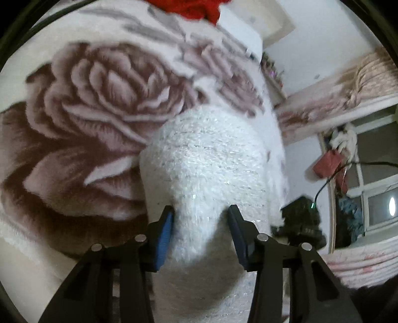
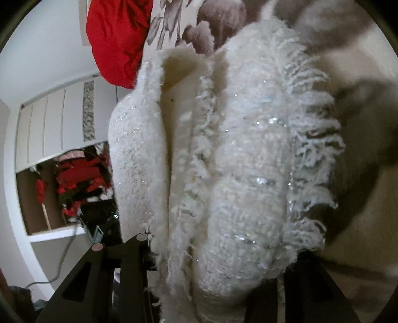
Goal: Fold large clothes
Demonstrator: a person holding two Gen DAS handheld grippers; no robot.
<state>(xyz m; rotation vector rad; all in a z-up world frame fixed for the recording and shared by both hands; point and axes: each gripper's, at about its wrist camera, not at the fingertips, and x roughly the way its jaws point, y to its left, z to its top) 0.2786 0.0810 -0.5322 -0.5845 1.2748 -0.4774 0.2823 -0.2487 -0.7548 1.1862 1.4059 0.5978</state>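
left tongs (image 1: 201, 216): pinching the white sweater (image 1: 209, 169) — lifted for folding
right tongs (image 2: 219, 248): buried in sweater fringe; grip unclear
red cloth (image 2: 117, 37): beyond the sweater

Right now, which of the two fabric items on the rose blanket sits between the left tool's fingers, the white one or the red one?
The fuzzy white sweater, with silvery threads, sits between the left tool. The red garment lies bunched at the blanket's far edge, untouched.

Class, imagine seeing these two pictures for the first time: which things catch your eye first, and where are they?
A fluffy white sweater with silver threads fills the middle of both views, bunched between the left gripper's blue pads. Its fringe runs down the right side in the right wrist view. Under it lies a blanket with a big brown rose, and a red cloth sits at the top.
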